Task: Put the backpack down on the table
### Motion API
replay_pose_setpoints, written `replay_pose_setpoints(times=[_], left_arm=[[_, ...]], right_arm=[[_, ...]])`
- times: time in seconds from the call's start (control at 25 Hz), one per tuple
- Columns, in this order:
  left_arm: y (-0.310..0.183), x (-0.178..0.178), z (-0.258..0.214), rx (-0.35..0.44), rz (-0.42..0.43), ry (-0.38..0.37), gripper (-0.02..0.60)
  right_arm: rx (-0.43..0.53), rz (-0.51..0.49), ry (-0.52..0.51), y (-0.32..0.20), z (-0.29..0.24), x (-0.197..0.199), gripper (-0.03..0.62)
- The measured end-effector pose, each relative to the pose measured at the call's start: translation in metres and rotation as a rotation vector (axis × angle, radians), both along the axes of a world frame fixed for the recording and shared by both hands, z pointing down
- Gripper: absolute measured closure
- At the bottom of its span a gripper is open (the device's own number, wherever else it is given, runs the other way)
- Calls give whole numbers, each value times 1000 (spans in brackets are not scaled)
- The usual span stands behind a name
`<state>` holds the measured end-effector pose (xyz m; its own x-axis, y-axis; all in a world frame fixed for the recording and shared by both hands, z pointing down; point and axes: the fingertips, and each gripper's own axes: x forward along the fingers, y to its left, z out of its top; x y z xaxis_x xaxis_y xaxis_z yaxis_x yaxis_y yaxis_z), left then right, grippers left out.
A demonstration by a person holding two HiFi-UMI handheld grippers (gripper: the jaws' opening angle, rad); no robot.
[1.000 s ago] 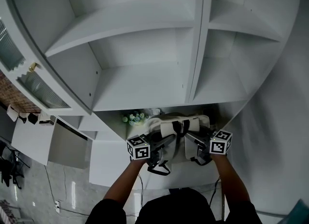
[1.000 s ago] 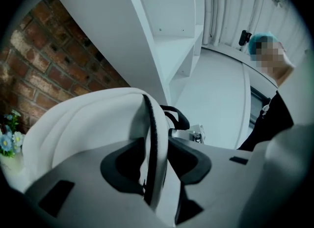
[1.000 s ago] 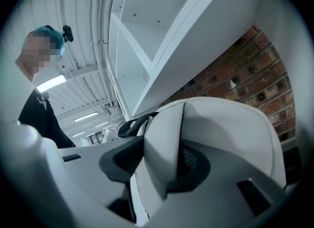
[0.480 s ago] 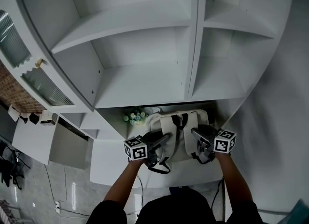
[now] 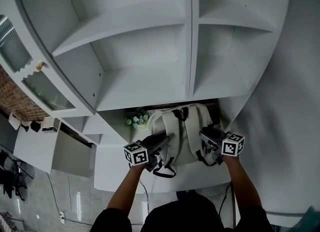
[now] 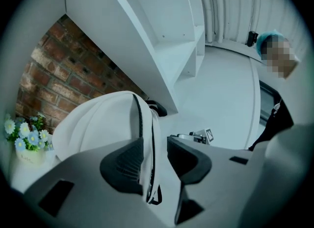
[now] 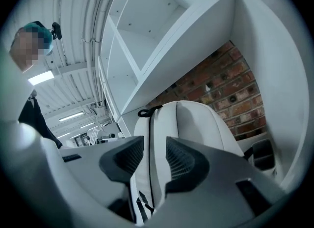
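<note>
Where my left claw closes: clenched on the backpack's left strap, a white band with a dark edge that runs between my two jaws and hangs down below them.
Right claw: clenched the same way on the right strap, which fills the narrow gap between the jaws.
Marker cubes: one at the back of each claw, nearest to me, the left cube and the right cube.
Backpack: white, upright, directly ahead of both claws and between them, strap side facing me.
Base of the backpack: down at the level of my jaws, over the white table; I cannot tell whether it touches the top.
Top loop: black, at the far upper end of the pack, past my right claw's jaws.
Flowers: a small pot of pale blue and white blooms, ahead and to the left of my left claw, just beside the pack.
Brick wall: behind the pack, farther from both claws than the flowers.
Shelf unit: white, bare boards, above and beyond both claws, its lowest board over the pack's top.
</note>
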<state>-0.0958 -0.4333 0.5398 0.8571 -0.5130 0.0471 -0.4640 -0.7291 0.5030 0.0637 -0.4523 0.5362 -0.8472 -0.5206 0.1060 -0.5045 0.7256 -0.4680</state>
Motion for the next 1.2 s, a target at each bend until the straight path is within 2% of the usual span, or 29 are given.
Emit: replay_pose_setpoints(times=[0.32,0.56,0.76,0.96,1.08,1.2], left_arm=[[12,-2,1,2,-9,-20,436],[25,3,1,10,4,-33,431],[44,7,-6,31,29,-39,431],[69,6,-18,80,0,-54,431],[85,6,-20,84,-7,-65,434],[108,6,-25,85,-15,-42,478]], right_arm=[[33,-11,27,14,-5,0,439],[72,-59,123,34,2,-16,439],[83,-83,118,54,-2,-33,439],[104,-74,105,78,-12,-46,444],[123,-46,82,93,-21,-56,464],[135,-4,71,113,-28,-65,499]])
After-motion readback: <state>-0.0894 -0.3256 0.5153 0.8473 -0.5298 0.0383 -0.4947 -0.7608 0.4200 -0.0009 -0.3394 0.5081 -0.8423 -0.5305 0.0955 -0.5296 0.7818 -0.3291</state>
